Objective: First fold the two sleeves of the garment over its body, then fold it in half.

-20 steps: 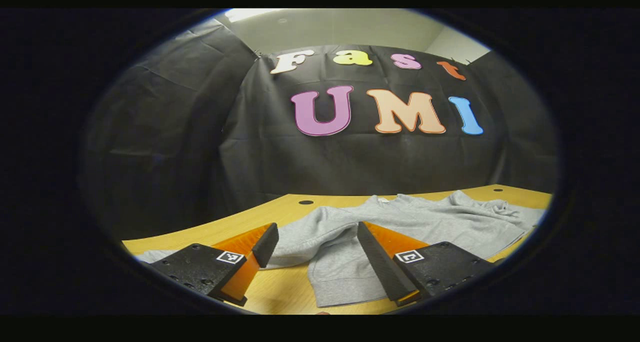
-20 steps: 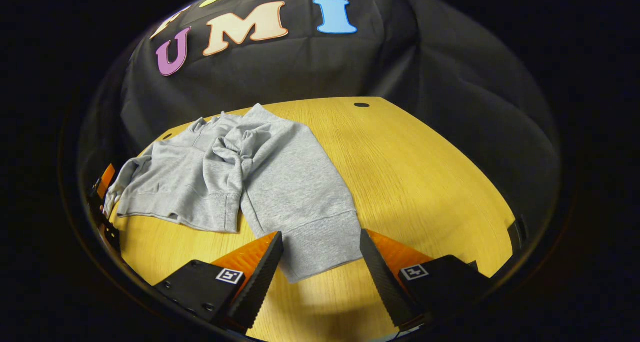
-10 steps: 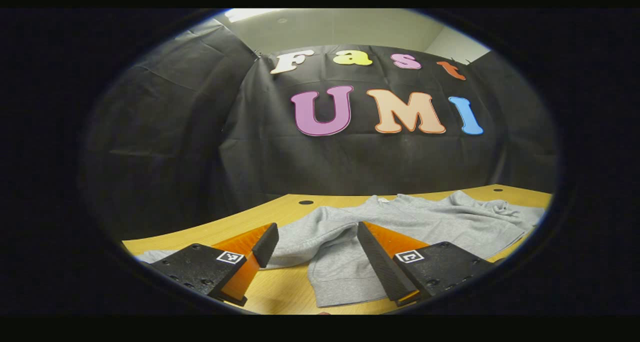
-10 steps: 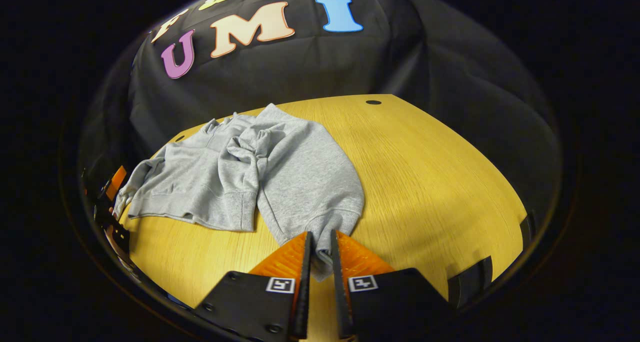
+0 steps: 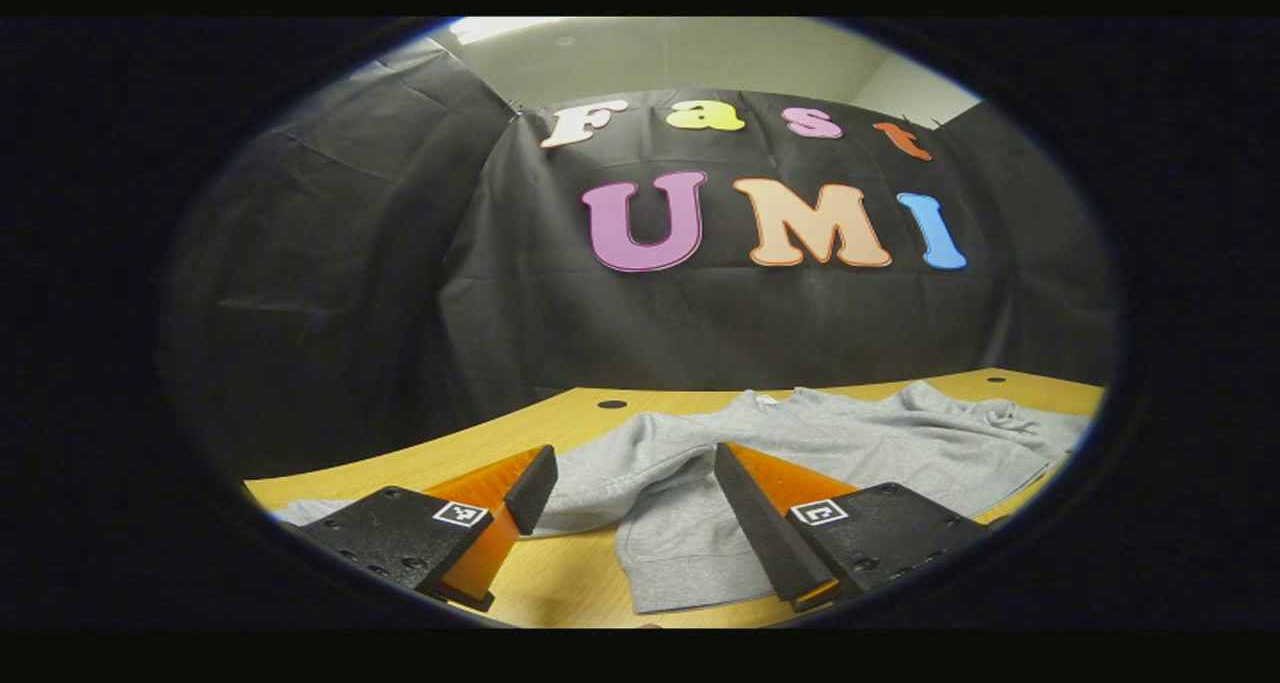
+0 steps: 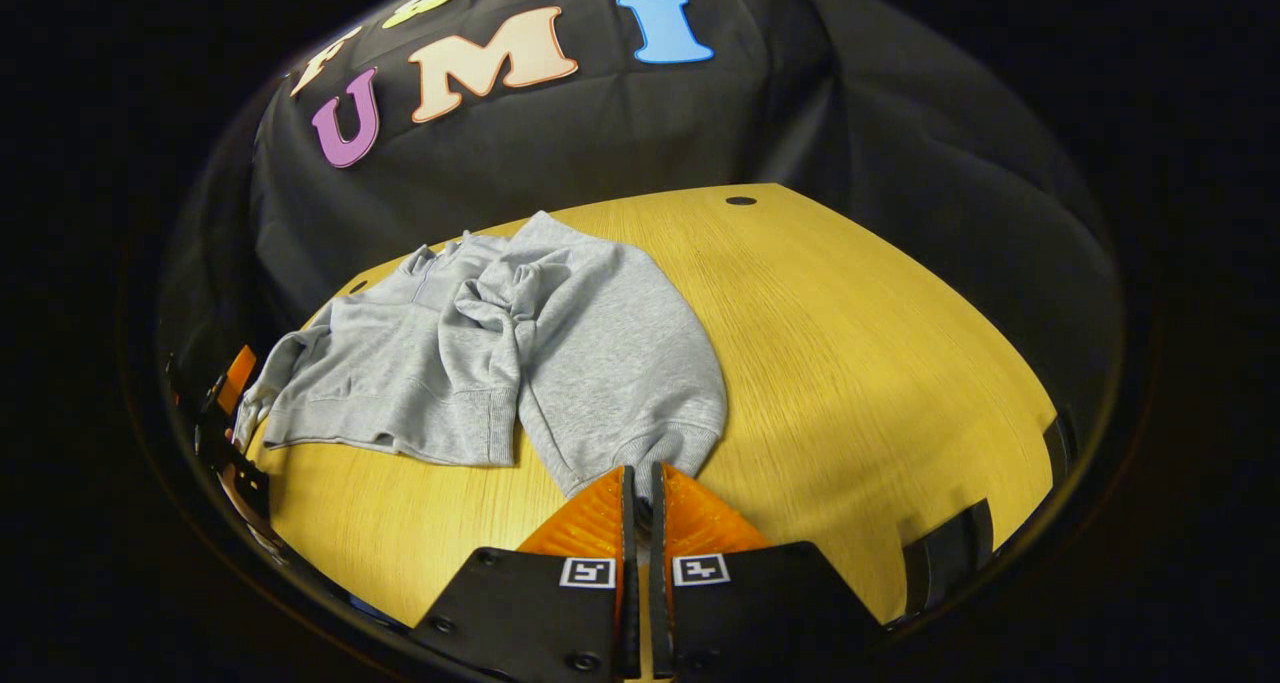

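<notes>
Grey sweatshirt (image 6: 470,363) lies on the wooden surface (image 6: 850,363). My right tool (image 6: 640,488) pinches the sleeve cuff (image 6: 660,448); lift it, carry it over the body. Left tool (image 5: 630,488) gapes idle.

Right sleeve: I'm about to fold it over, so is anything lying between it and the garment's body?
Nothing visible. The right gripper is shut on the right sleeve at its cuff, and the sleeve lies right beside the garment's body on the table, with only grey fabric and bare wood along the way.
</notes>
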`<state>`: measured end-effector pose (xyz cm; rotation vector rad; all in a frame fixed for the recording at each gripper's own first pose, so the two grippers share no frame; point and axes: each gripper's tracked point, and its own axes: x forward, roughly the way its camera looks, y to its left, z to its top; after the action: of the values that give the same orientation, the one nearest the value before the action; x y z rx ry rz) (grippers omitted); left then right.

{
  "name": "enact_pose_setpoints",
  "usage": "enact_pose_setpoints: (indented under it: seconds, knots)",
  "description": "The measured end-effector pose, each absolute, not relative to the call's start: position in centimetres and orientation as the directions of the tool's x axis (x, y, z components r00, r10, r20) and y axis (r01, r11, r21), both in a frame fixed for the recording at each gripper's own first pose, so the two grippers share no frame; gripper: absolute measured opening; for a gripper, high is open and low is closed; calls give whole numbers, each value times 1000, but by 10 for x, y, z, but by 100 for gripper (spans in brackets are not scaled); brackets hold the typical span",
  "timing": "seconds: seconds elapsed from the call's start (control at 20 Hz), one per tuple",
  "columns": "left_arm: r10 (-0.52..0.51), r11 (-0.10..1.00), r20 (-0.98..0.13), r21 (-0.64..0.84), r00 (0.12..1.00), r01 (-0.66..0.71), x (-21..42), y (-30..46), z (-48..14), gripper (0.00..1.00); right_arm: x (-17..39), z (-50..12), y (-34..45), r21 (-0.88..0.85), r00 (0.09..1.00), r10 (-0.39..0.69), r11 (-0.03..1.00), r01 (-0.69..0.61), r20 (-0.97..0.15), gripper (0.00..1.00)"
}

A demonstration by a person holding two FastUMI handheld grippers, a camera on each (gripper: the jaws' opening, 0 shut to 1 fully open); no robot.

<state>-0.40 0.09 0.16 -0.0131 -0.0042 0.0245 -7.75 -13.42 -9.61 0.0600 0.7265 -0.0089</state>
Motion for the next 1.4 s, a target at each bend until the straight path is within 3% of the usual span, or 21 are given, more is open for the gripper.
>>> enact_pose_setpoints:
  seconds: [0.3,0.7,1.05,1.4]
  knots:
    - [24,1000,4,-13,1000,-24,-4,1,2,94,-57,-56,-128,68,787,32,998,13,-617,6]
    - [20,1000,3,-14,1000,-20,-5,-1,1,94,16,55,-97,37,888,68,998,-57,-454,6]
    - [19,1000,4,-14,1000,-19,-6,-1,0,94,85,110,-10,-50,898,179,975,-216,-402,6]
    - [15,1000,4,-14,1000,-15,-4,-2,2,94,134,136,136,-18,855,380,911,-412,-353,6]
